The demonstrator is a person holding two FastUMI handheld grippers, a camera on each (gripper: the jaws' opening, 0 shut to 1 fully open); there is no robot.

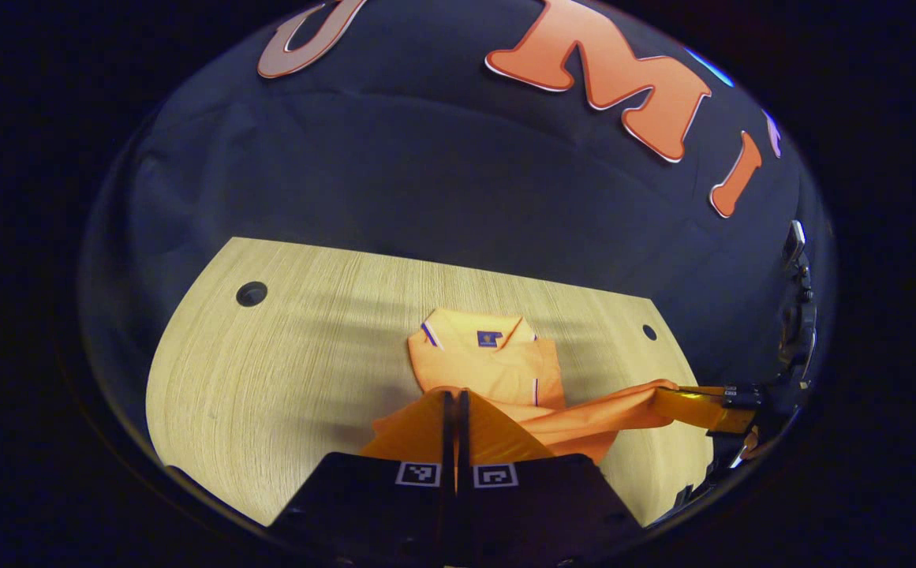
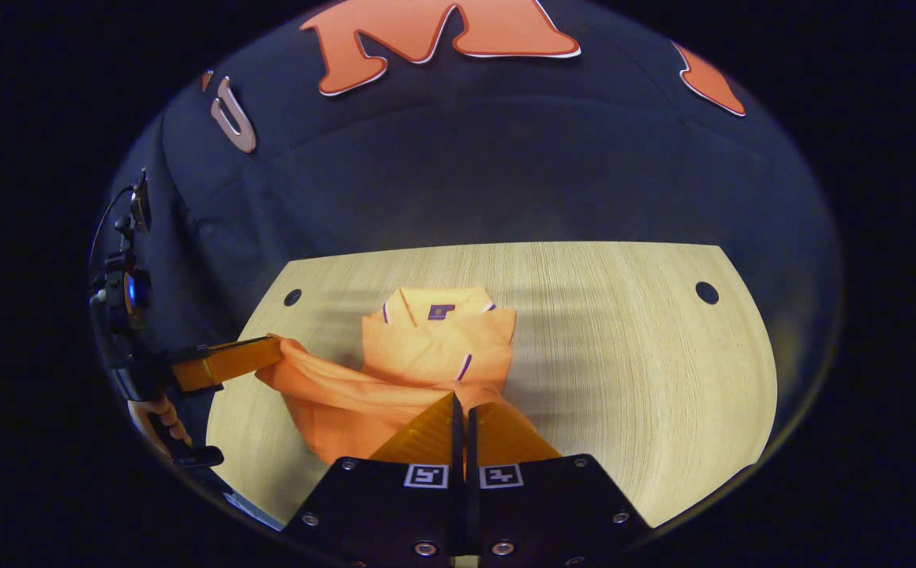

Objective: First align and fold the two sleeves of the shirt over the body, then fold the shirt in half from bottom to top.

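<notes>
The orange shirt (image 2: 426, 347) lies on the pale wooden table (image 2: 631, 355), collar end toward the booth's far wall, both sleeves folded in over the body. Its hem is lifted off the tabletop at two corners — the cloth hangs in a shallow swag between them.

In the left gripper view, the left gripper (image 1: 456, 402) has its jaws pressed together on one hem corner, cloth bunched at the fingertips just this side of the shirt's collar half. The right gripper (image 1: 682, 402) shows off to the side of the shirt, near the table's edge, its fingers closed on the other hem corner, with orange fabric stretched taut from it back to the body.

The right gripper view mirrors this: its own jaws pinch the hem, and the left gripper appears beside the shirt with cloth drawn out to its tips. A hand (image 2: 159, 422) shows below it, though blurred at the rim.

A round hole (image 2: 706, 293) sits in the tabletop well apart from the shirt.
</notes>
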